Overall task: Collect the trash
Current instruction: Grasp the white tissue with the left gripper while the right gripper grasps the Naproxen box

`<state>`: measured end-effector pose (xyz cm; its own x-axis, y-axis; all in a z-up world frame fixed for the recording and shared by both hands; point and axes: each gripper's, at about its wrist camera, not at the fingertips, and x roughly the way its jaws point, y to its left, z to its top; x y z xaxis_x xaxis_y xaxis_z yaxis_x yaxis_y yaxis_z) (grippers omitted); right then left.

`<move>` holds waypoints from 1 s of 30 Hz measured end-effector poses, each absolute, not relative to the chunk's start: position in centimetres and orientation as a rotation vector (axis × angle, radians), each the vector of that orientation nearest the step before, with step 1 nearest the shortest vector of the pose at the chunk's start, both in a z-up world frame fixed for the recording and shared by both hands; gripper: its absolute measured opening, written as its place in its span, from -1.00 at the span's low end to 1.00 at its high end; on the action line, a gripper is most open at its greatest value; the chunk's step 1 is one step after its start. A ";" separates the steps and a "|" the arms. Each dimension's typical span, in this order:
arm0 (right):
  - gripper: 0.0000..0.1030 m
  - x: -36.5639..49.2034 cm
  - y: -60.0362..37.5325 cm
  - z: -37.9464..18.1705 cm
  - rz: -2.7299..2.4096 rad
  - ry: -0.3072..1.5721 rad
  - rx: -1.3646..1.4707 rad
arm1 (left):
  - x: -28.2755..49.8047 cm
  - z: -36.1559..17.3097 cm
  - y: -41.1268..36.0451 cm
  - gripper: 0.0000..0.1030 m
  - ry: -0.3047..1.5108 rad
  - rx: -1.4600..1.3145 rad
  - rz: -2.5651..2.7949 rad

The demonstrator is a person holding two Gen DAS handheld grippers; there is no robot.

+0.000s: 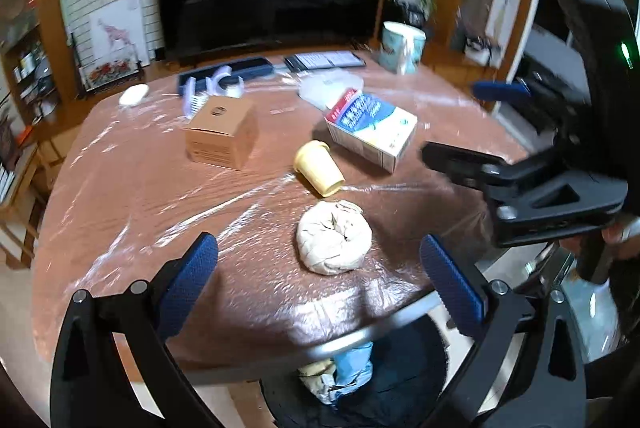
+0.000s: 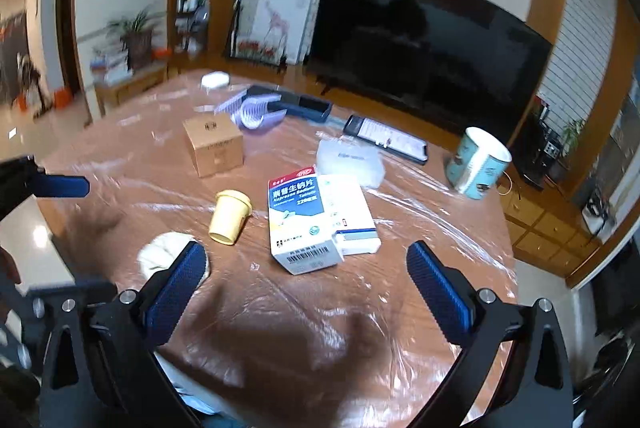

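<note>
Just beyond the crumpled paper wad (image 1: 334, 237) lies the tipped cup (image 1: 319, 168); your left gripper (image 1: 320, 284), jaws wide, empty, is nearer the wad.

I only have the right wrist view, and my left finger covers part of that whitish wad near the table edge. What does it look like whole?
Observer: The left wrist view shows the crumpled paper ball whole, lying between the open fingers of the left gripper, close to the table's near edge.
Operator: Is there a bin anywhere? I see none.
Observer: Yes. A black trash bin sits below the table edge, under the left gripper, with some trash already inside.
Operator: How does my right gripper stand from there?
Observer: The right gripper is open and holds nothing; in the left wrist view its body sits right of the yellow cup.
</note>
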<state>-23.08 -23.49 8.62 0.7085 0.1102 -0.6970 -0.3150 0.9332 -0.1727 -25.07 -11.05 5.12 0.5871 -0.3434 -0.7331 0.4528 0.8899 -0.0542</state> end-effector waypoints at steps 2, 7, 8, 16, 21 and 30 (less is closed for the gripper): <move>0.92 -22.5 -23.1 7.7 0.235 0.768 -0.312 | -24.1 4.3 -11.5 0.97 0.848 0.162 -0.473; 0.91 -19.9 -22.5 6.0 0.220 0.812 -0.362 | -22.4 2.7 -12.4 0.97 0.893 0.193 -0.479; 0.89 -19.6 -22.5 5.7 0.220 0.822 -0.369 | -22.1 2.4 -12.6 0.97 0.897 0.201 -0.483; 0.74 -18.1 -21.5 3.9 0.227 0.863 -0.419 | -21.6 1.7 -13.7 0.75 0.900 0.272 -0.504; 0.57 -17.4 -21.2 3.1 0.236 0.884 -0.432 | -21.4 1.0 -13.9 0.60 0.927 0.291 -0.520; -0.08 -17.0 -21.9 2.9 0.281 0.909 -0.370 | -21.3 0.9 -13.4 0.00 0.943 0.261 -0.533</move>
<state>-17.02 -21.87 2.92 0.5858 0.0804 -0.8065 -0.3883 0.9012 -0.1922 -21.30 -13.43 0.88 0.4716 -0.3182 -0.8224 0.5401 0.8415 -0.0158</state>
